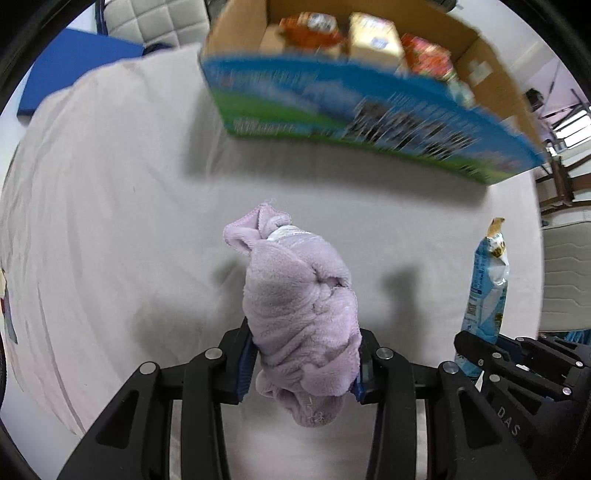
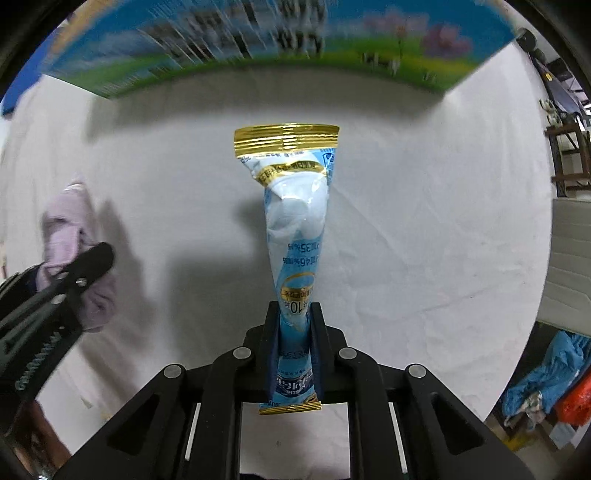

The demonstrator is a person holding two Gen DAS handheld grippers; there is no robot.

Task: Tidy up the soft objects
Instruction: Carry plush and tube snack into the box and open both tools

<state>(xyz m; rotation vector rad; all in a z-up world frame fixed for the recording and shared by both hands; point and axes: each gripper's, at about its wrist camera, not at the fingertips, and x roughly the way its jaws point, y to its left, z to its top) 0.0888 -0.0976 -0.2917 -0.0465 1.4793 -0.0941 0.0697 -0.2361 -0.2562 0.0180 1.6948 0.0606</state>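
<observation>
My left gripper (image 1: 303, 354) is shut on a rolled lilac towel (image 1: 299, 306) and holds it above the white cloth-covered table (image 1: 129, 221). My right gripper (image 2: 295, 332) is shut on a light blue snack packet with gold ends (image 2: 297, 221), held upright above the table. The packet also shows at the right of the left wrist view (image 1: 485, 291), and the towel at the left of the right wrist view (image 2: 74, 236). A cardboard box with a blue and green printed side (image 1: 351, 107) stands ahead, open at the top, with several packets (image 1: 373, 37) inside. It fills the top of the right wrist view (image 2: 258, 44).
A blue flat object (image 1: 74, 66) lies at the far left of the table. A padded chair (image 1: 155, 18) stands behind it. Blue cloth and an orange thing (image 2: 546, 387) lie off the table at the right.
</observation>
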